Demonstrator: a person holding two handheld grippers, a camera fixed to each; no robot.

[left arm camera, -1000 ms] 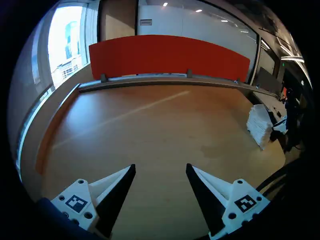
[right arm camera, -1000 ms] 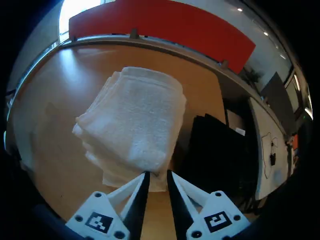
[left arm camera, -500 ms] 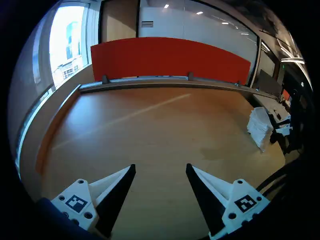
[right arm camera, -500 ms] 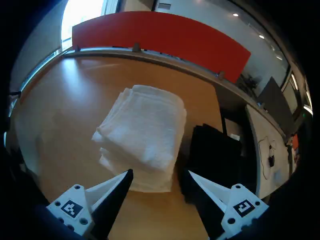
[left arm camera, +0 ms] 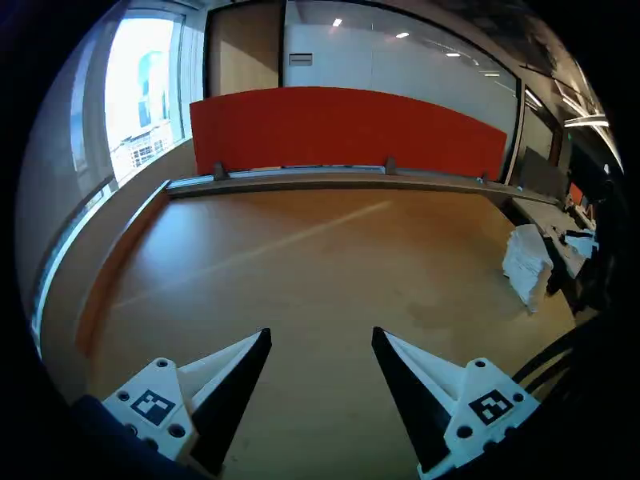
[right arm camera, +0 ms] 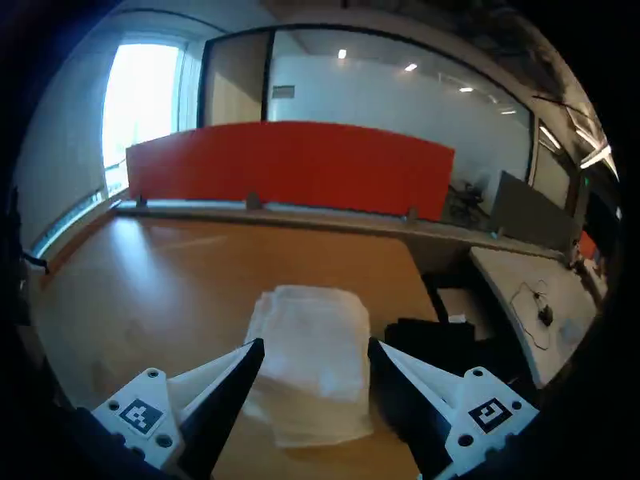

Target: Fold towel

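Observation:
A folded white towel (right arm camera: 312, 352) lies in a thick stack on the wooden table (right arm camera: 176, 280), near its right edge. My right gripper (right arm camera: 314, 370) stands open just before it, a finger on either side, not touching it. In the left gripper view the same towel (left arm camera: 528, 264) appears as a small white pile at the far right of the table (left arm camera: 304, 256). My left gripper (left arm camera: 320, 356) is open over bare wood, far from the towel, with nothing between its fingers.
A red divider panel (left arm camera: 344, 128) runs along the table's far edge on a grey rail. A window (left arm camera: 136, 104) is at the left. Right of the table sit a black chair (right arm camera: 432, 336) and another desk (right arm camera: 536, 304) with cables.
My right gripper opened, let go of the towel stack and drew back and tilted up from it. The left gripper barely shifted and stayed open.

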